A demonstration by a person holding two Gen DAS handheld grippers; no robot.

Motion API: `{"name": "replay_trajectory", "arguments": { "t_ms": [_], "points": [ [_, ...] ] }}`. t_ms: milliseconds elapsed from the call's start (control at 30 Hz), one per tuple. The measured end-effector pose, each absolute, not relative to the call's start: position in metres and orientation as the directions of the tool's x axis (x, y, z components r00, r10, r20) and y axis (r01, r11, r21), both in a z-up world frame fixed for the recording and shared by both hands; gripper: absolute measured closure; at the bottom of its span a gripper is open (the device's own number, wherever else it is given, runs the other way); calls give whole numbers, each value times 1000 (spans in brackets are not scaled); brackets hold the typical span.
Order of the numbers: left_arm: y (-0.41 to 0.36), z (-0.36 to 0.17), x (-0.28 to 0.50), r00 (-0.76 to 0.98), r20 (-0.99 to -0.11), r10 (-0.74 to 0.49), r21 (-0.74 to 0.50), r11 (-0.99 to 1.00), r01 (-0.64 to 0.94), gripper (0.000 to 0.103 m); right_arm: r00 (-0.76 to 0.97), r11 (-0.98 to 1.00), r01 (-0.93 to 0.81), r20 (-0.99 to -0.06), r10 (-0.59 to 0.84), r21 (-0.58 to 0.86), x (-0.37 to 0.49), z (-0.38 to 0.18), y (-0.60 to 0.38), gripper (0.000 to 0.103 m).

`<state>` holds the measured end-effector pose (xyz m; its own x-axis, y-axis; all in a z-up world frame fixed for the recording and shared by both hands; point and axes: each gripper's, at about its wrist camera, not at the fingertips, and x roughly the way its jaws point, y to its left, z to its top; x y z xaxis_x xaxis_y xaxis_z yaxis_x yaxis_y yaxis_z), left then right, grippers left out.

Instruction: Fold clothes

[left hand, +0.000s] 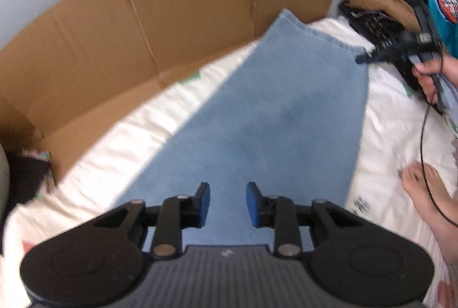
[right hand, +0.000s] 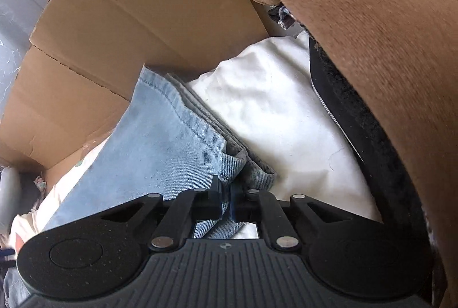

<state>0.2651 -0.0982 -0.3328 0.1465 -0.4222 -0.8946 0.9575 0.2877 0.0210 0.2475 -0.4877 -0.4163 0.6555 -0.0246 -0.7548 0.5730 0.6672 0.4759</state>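
Running lengthwise from the left claw (left hand: 227,203), parted and empty at the near end, the jeans (left hand: 257,119) reach far-right to the right claw (right hand: 227,203), pinching their hem corner.

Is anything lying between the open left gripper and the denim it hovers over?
Nothing visible. The left gripper hangs open above the blue jeans, only bare denim beneath its jaws. The right gripper is already shut on the hem corner at the far end.

The views show one pair of light-blue jeans (left hand: 266,113), one cardboard sheet (left hand: 148,21), one white bedsheet (left hand: 389,119), one brown garment (right hand: 372,35) and two grippers.
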Motion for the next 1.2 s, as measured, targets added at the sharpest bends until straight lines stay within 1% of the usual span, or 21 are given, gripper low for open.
{"name": "replay_trajectory", "arguments": {
  "t_ms": [33,67,133,200,433,467,533,767,800,867,900,933,1000,1067,1133,1167,1200],
  "points": [
    [-96,-336,257,135,-897,-421,8,290,957,64,655,667,574,-755,-27,474,247,-416,-487,100],
    [-93,-341,249,121,-899,-420,-6,289,957,62,653,669,575,-757,-29,471,246,-415,-487,101],
    [-90,-349,232,95,-901,-423,-32,282,959,54,648,671,577,-761,-30,465,246,-414,-487,101],
    [-89,-358,215,73,-903,-424,-54,278,959,49,643,672,580,-765,-31,461,246,-413,-486,101],
    [-89,-385,174,95,-903,-419,-34,291,956,45,636,670,589,-771,-39,452,244,-416,-484,101],
    [-88,-388,171,102,-903,-417,-31,301,953,42,635,672,589,-772,-40,449,245,-416,-484,101],
    [-89,-395,168,129,-901,-413,-18,333,943,29,634,675,589,-772,-43,446,245,-416,-483,101],
    [-91,-411,158,228,-890,-394,57,400,915,27,621,687,591,-782,-52,424,243,-407,-478,96],
    [-91,-412,157,241,-887,-394,66,408,911,27,621,694,584,-782,-48,421,242,-405,-477,92],
    [-89,-413,157,265,-880,-395,78,429,900,27,622,710,565,-782,-34,419,239,-402,-472,91],
    [-88,-413,157,277,-876,-394,84,442,893,28,621,718,557,-783,-26,418,237,-400,-470,89],
    [-86,-412,158,287,-873,-395,85,455,886,30,619,723,549,-785,-15,419,234,-399,-467,82],
    [-82,-407,161,288,-866,-409,66,477,876,34,624,736,522,-781,15,431,227,-395,-459,76],
    [-76,-401,163,282,-855,-435,36,493,869,40,629,757,478,-775,59,446,225,-391,-448,75],
    [-73,-394,162,281,-840,-463,18,495,869,59,629,786,420,-770,107,453,228,-389,-441,75],
    [-72,-391,162,281,-834,-475,9,496,868,64,628,800,390,-767,130,456,230,-387,-437,75],
    [-72,-388,163,277,-830,-484,-2,499,867,74,629,813,358,-762,153,460,231,-385,-430,75]
  ]
}}
